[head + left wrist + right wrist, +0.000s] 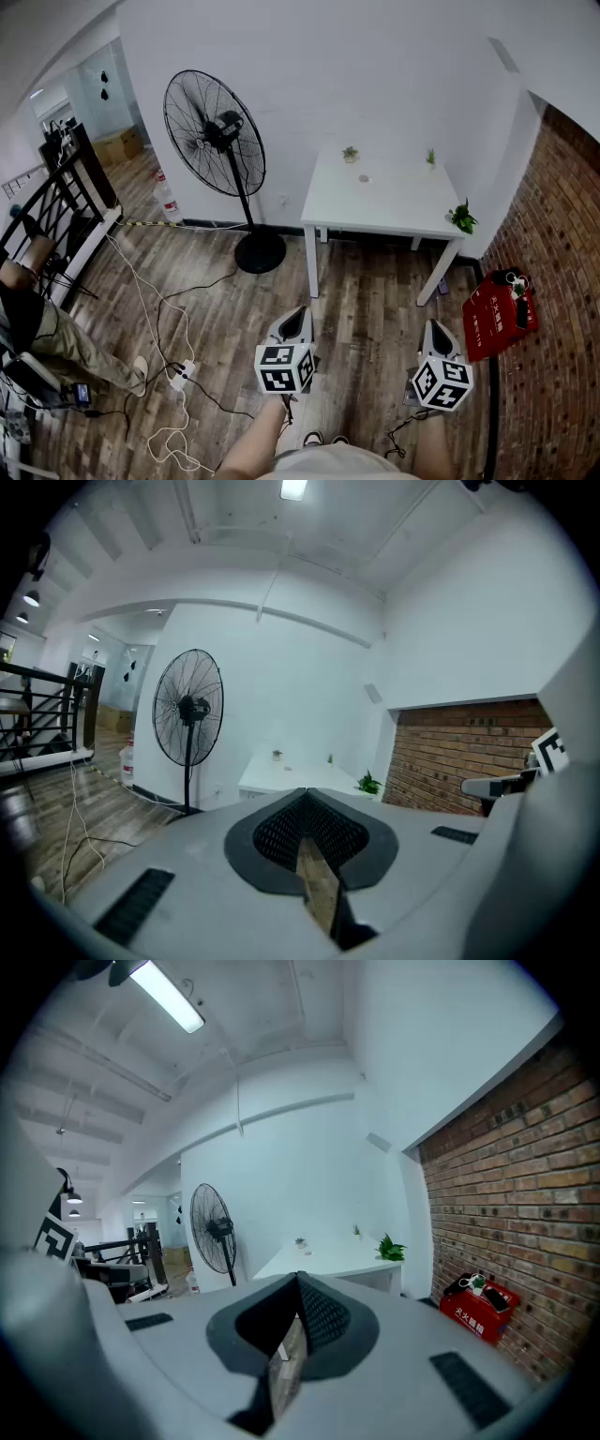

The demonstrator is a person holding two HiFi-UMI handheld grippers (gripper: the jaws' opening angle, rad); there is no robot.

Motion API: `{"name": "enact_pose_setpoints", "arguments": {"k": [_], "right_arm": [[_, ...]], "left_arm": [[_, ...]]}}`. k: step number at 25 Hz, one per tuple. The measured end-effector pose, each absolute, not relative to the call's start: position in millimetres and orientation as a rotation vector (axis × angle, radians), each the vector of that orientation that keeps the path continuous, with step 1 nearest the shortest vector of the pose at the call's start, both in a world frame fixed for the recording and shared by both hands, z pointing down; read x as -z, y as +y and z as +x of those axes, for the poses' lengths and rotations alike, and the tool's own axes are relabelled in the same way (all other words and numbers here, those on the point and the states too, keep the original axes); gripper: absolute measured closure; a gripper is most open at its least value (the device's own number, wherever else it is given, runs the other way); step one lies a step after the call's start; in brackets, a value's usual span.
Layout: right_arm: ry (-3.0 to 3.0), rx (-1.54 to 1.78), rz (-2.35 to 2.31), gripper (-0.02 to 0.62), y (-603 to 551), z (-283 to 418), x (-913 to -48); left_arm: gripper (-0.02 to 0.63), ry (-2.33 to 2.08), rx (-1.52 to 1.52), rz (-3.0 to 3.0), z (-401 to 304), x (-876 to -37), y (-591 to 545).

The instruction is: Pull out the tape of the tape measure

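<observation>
No tape measure can be made out for sure. A small round grey object (364, 178) lies on the white table (394, 208), too small to identify. I hold both grippers over the wooden floor, well short of the table. My left gripper (301, 310) (306, 793) is shut, its tips touching with nothing between them. The right gripper (432, 324) (298, 1279) is likewise shut and empty. Both point towards the table and the white wall.
A black pedestal fan (217, 141) stands left of the table. Small potted plants (461, 217) sit on the table. A red box (500, 313) lies by the brick wall at right. White cables and a power strip (178, 377) trail across the floor; a seated person's leg (70, 349) is at left.
</observation>
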State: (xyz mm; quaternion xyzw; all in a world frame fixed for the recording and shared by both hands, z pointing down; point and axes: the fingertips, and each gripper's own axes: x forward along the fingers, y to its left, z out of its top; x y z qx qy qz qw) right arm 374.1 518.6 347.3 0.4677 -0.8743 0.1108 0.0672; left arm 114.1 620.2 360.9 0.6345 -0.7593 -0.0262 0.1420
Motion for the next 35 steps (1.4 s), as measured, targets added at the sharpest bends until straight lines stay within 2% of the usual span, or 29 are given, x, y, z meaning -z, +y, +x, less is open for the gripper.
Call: {"name": "enact_pose_setpoints", "arguments": {"k": [26,28,29,31,35], "right_arm": [[-2.665,-0.305,1.411,0.591,538.0,384.9,-342.8],[-2.673,-0.301,1.399,0.543,538.3,381.6,-340.9],[-2.675,-0.298,1.396,0.522,538.6,380.2,-339.9],[-2.676,-0.293,1.402,0.512,539.0,378.8,-338.1],[-2.675,-0.288,1.418,0.475,538.3,375.7,-335.5]], "left_arm": [[0.591,-2.172,0.067,1.858,132.7,-355.6,637.2],[0.589,-2.175,0.069,1.855,130.0,-354.3,637.4],[0.584,-2.174,0.071,1.855,128.9,-354.0,637.6],[0.527,-2.168,0.076,1.858,126.8,-353.6,638.4],[0.478,-2.175,0.09,1.857,119.1,-351.3,639.8]]}}
